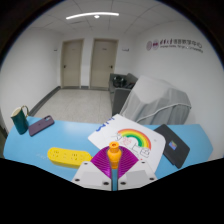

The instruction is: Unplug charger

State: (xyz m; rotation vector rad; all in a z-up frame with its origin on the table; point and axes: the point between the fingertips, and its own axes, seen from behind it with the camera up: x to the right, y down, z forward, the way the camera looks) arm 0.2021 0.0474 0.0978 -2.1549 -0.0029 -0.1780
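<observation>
Gripper (114, 172) low over the table, fingers drawn close together with an orange piece (114, 152) standing up between the purple pads (106, 166); looks clamped on it, though the contact faces themselves are hard to read. Orange piece is probably the charger plug or its cable end, judgement only, too small to be sure. Yellow power strip (68, 156) lies flat on the blue table (25, 150), just beside the fingers and apart from them; nothing visibly plugged into it from this view, sockets too small to tell. So step in hand, as I read it: either plug already pulled free and held clear of the strip, or the grip is on something sitting just off the strip. Leaning toward the pull being done or nearly done. Next move would call for lifting the held piece straight away from the strip without dragging it, then setting it down on a bare bit of table. Beyond the fingers: white sheet with a rainbow drawing (128, 136), dark flat item (170, 146) next to it. Far end of the table: teal cup (19, 121) and a purple flat object (41, 125). Past that, a grey covered shape (160, 100), tiled floor, two doors (88, 62).
</observation>
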